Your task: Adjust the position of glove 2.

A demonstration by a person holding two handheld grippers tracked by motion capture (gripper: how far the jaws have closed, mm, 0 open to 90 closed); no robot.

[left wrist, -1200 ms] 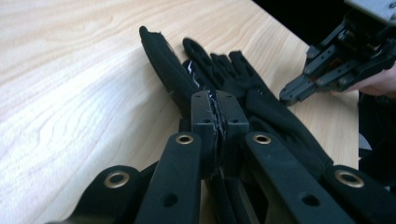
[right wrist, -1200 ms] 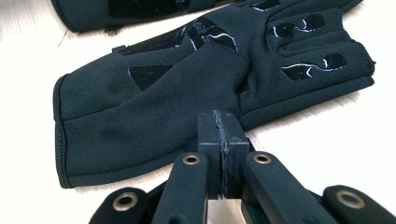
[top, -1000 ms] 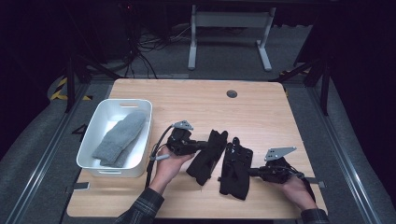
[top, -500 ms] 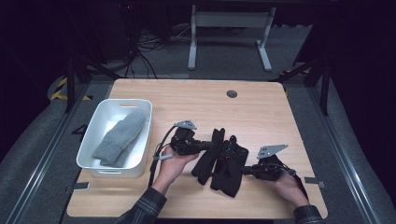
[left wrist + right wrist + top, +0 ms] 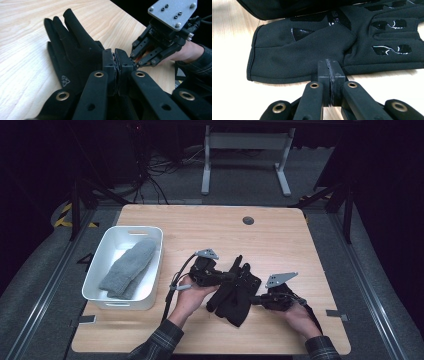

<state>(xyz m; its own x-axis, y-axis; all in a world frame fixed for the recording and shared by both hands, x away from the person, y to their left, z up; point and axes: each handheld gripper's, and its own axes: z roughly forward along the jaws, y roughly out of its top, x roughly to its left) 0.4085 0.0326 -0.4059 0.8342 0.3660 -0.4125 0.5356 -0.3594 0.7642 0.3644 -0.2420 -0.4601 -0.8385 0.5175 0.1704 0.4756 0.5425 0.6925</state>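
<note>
- The left tool (image 5: 231,276), centre of the high view, is clamped tight on a black glove (image 5: 226,287).
- The right tool (image 5: 254,299), lower right, pinches another black glove (image 5: 312,50) by its edge.
- Both gloves lie overlapping on the surface (image 5: 280,235), right of a white bin (image 5: 97,270).

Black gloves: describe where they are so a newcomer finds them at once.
On the wooden table, right of the white bin, the black gloves lie between the left gripper and the right gripper. Unlike the grey mitten inside the bin, they are black, with separate fingers.
</note>
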